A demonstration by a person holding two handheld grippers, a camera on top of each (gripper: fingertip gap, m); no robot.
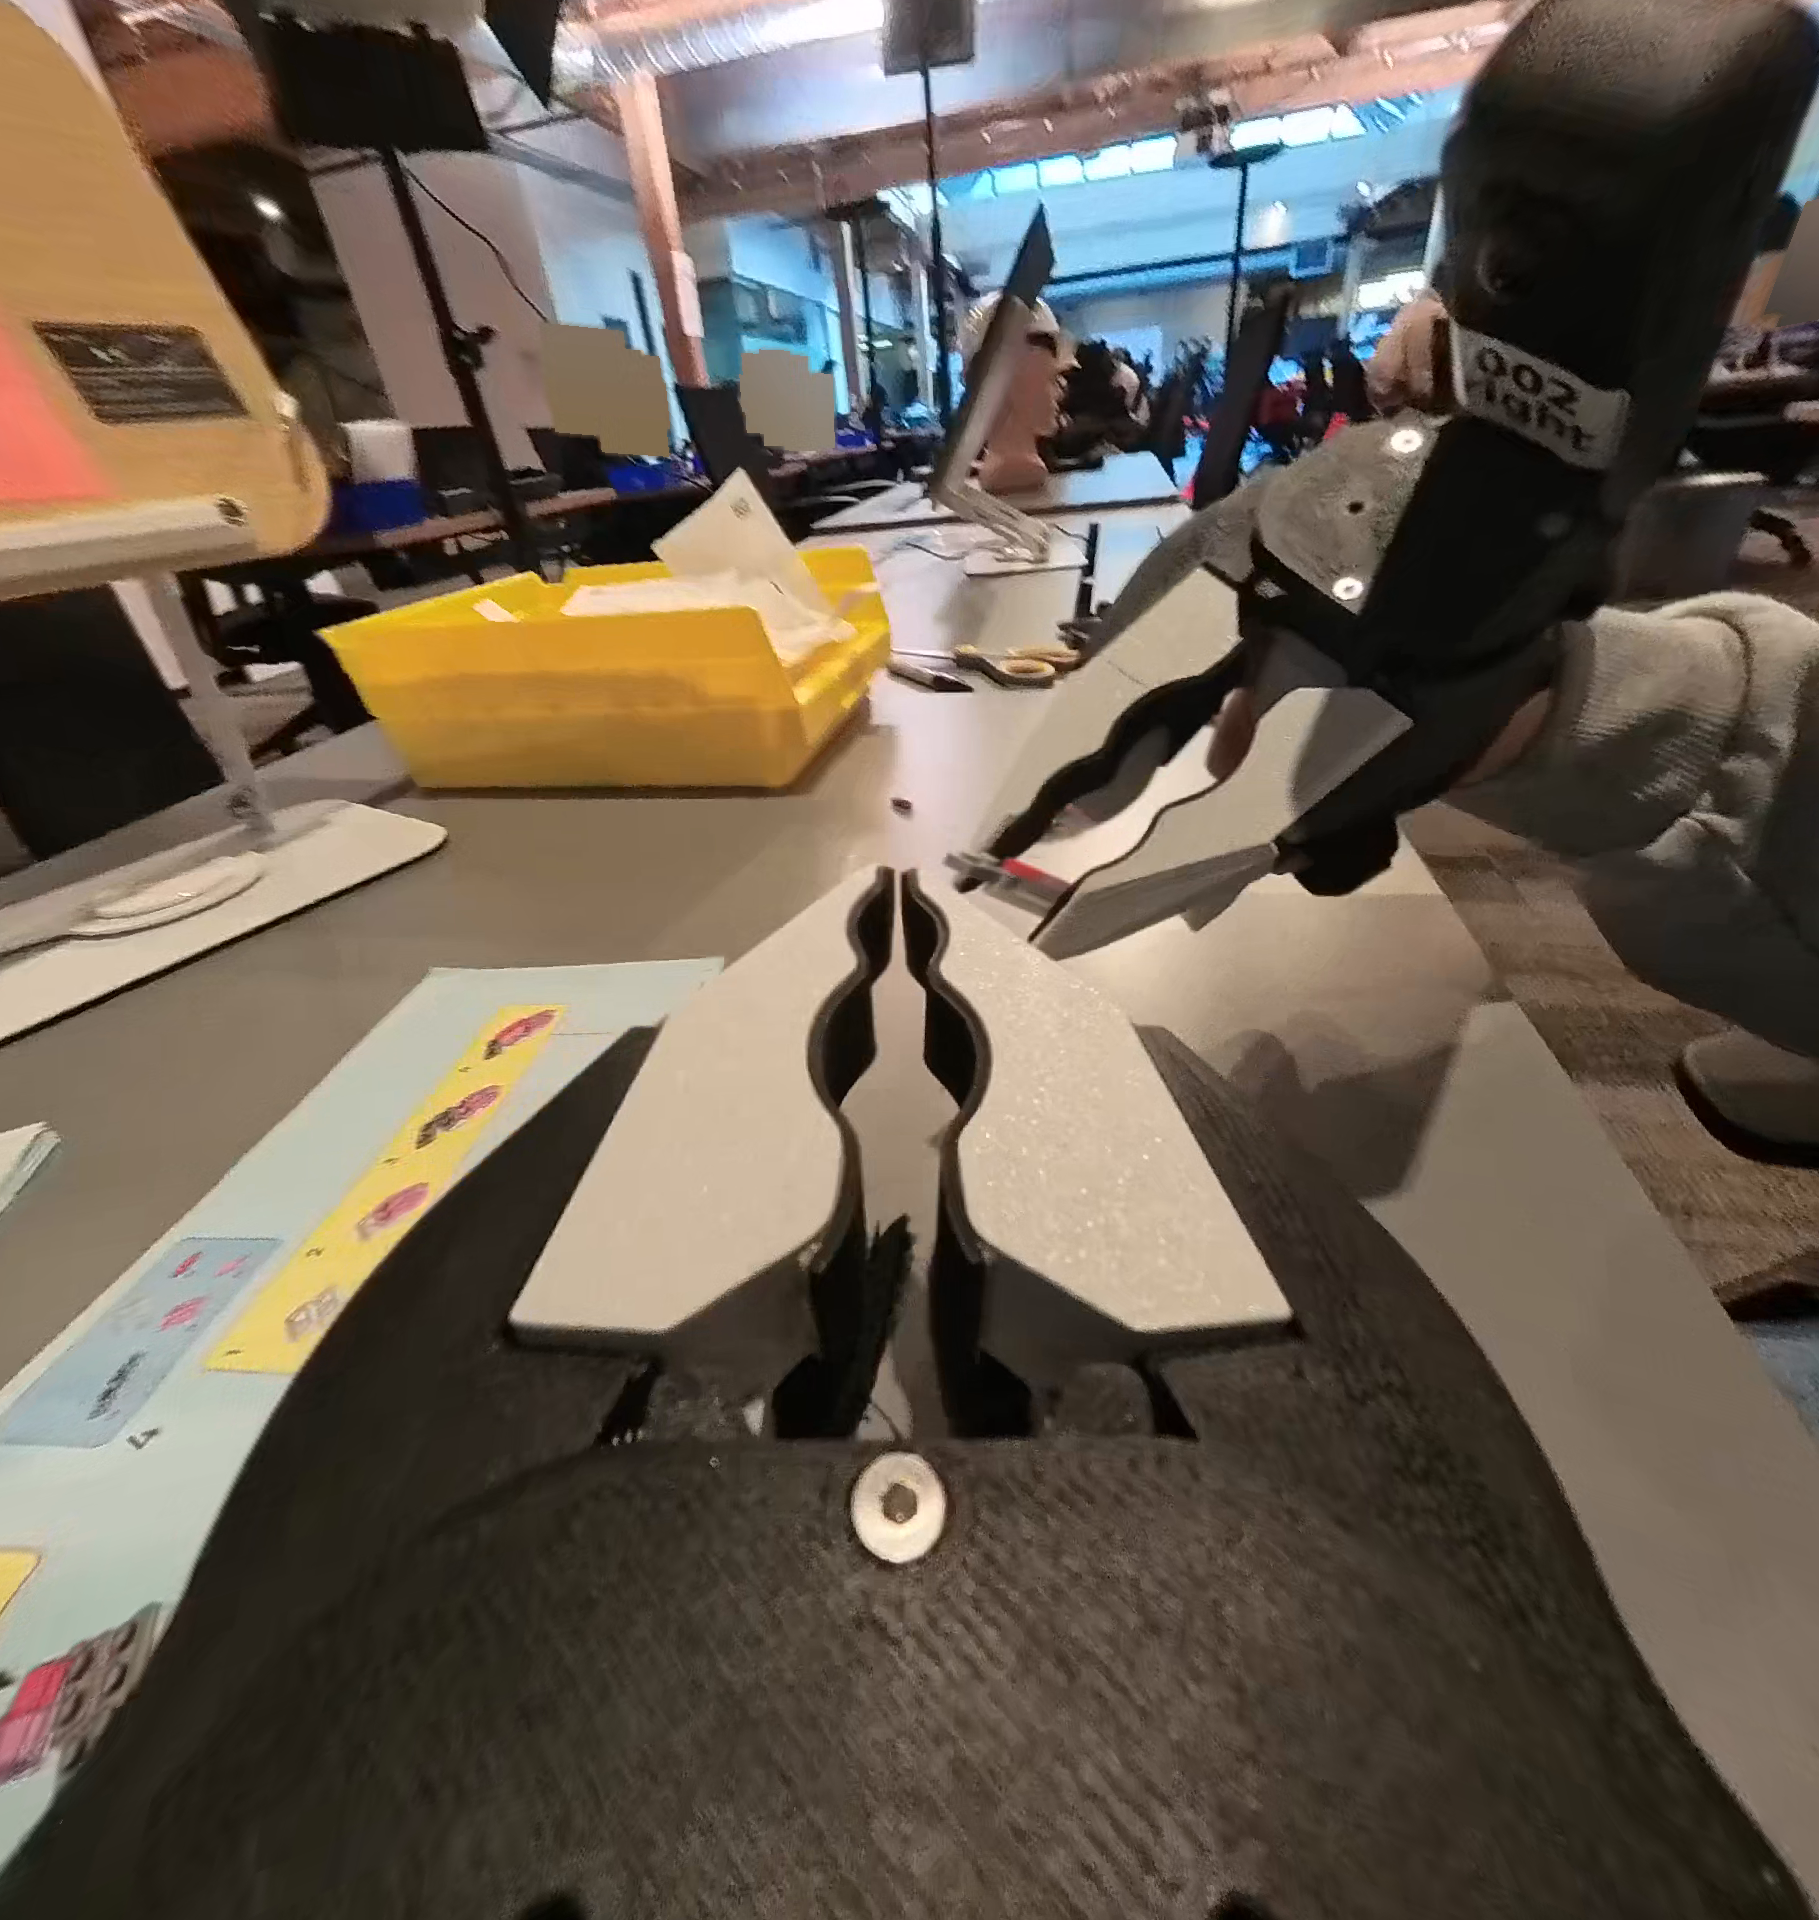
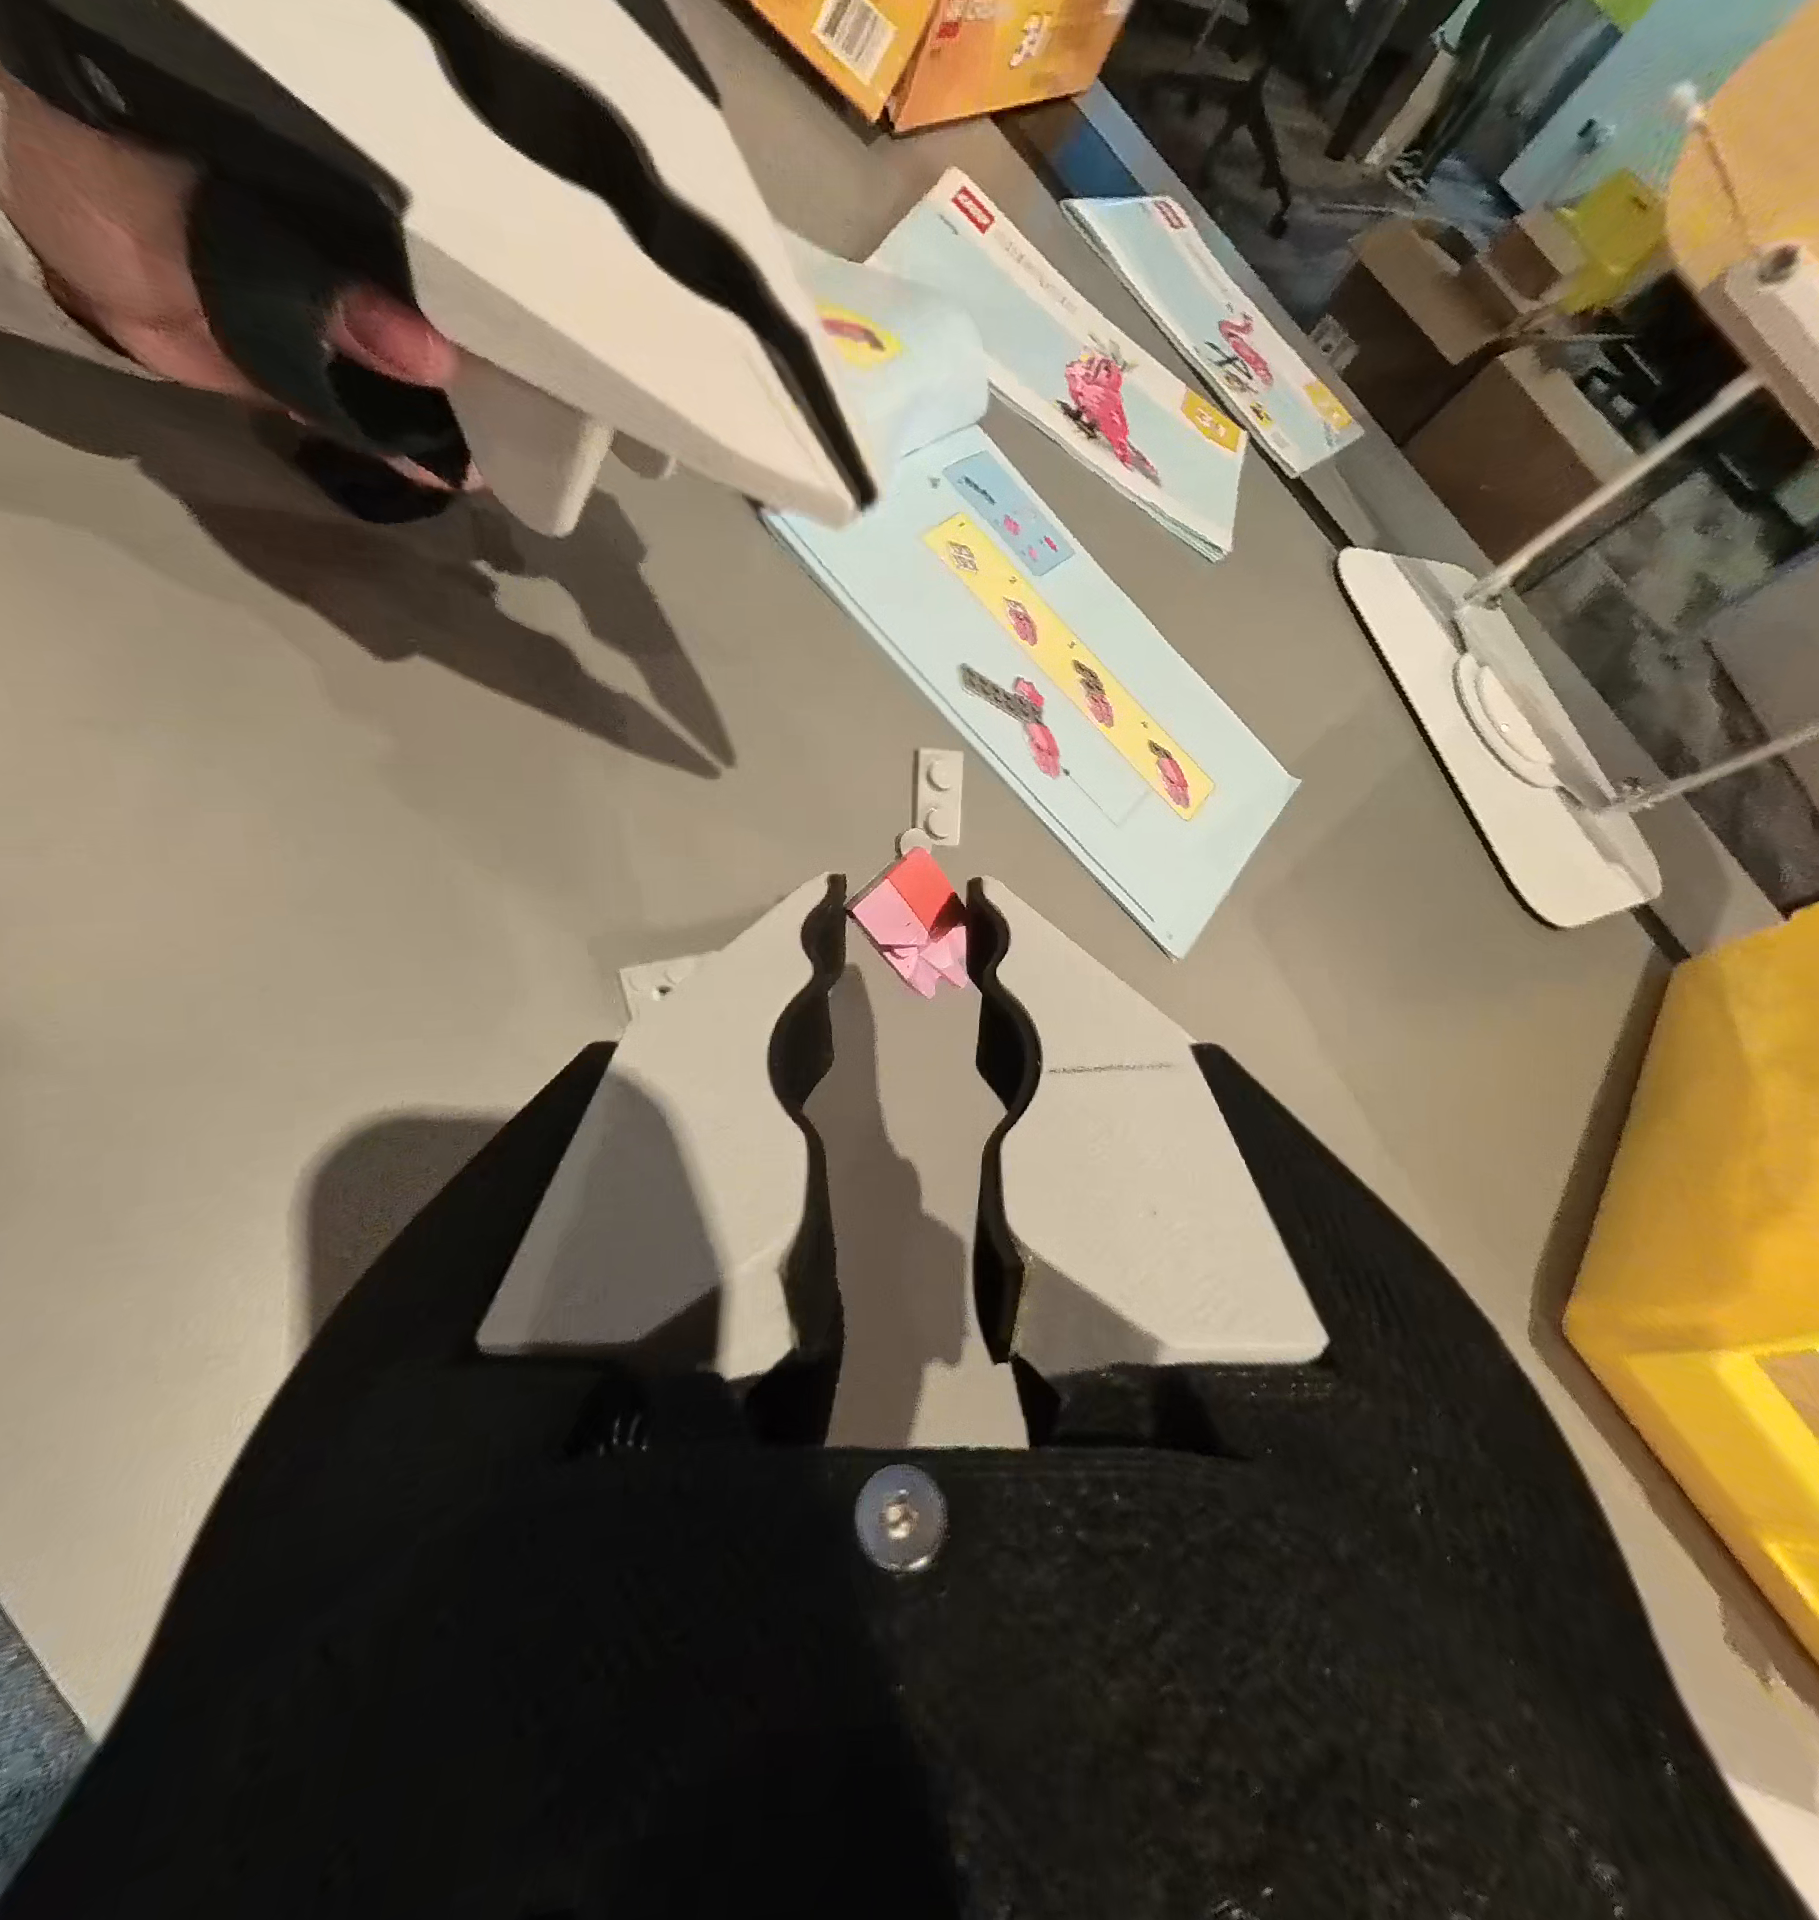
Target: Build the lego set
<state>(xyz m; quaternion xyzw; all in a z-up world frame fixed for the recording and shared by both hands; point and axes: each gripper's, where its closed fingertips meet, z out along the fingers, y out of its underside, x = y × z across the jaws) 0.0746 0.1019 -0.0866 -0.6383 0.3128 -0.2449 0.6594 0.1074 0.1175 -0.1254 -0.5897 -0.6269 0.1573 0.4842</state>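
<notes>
My right gripper [image 2: 907,894] is shut on a small pink and red lego assembly [image 2: 910,920] and holds it just above the grey table [image 2: 261,831]. The left wrist view shows that gripper [image 1: 1009,896] from the side, with the assembly [image 1: 1030,871] at its tips. My left gripper [image 1: 900,883] is shut with nothing between its fingers, close to the left of the right gripper's tips. It also shows in the right wrist view [image 2: 851,497], closed and raised. A white two-stud plate [image 2: 938,792] and a small round white piece [image 2: 913,840] lie just beyond the assembly. Another white plate [image 2: 656,982] is partly hidden under my right gripper's left finger.
An open instruction booklet [image 2: 1040,665] lies on the table, also in the left wrist view [image 1: 261,1195]. More booklets [image 2: 1081,353] and a lego box [image 2: 936,52] lie farther off. There is a yellow bin [image 1: 614,675], a white stand base [image 2: 1487,727], scissors [image 1: 1019,665] and a tiny dark piece [image 1: 900,803]. The tips of one gripper are about 6 centimetres away from the tips of the other. The white plate [image 2: 656,982] is about 5 centimetres from my right fingertips.
</notes>
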